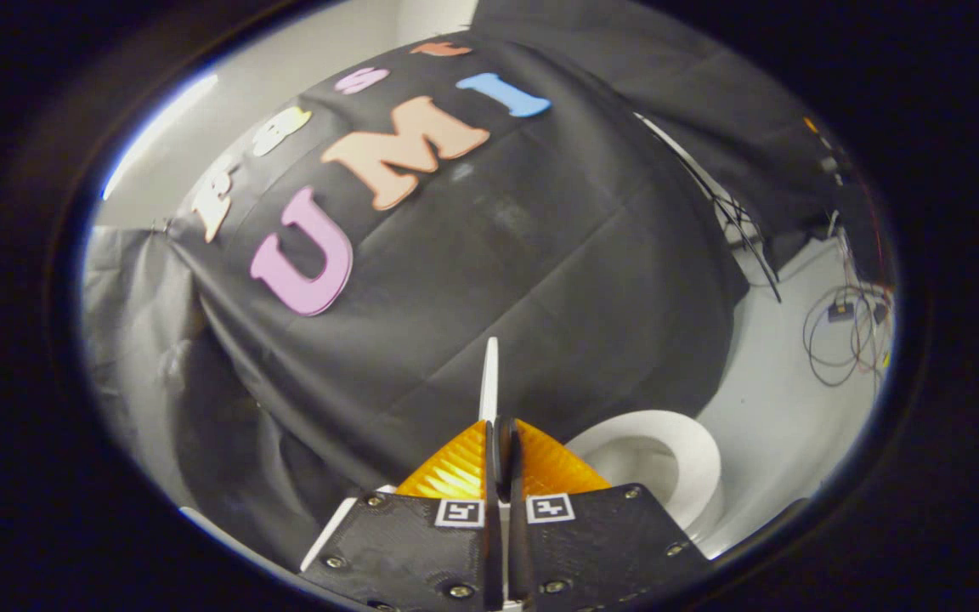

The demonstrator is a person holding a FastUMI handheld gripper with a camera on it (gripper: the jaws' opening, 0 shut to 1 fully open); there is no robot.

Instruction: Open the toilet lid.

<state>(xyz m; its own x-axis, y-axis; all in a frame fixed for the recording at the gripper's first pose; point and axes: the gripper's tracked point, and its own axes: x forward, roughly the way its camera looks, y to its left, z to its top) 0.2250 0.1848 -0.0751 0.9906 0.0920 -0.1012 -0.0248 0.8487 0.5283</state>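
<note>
Gripper (502, 442), nearest: we see both fingers pinching the thin white toilet lid (489, 378) edge-on, lid raised approx. upright, its tip just beyond them. Lid looks stiff, light, smooth plastic, prob. slippery; hold near the free rim. Seat ring (693, 463) w/ bowl lies beside, beyond.

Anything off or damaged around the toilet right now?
Nothing damaged or spilled. The lid stands upright, seen edge-on, pinched between the gripper fingers, and the seat and bowl beside them look intact. Only untidy bit: loose cables lying on the floor beyond the toilet.
</note>
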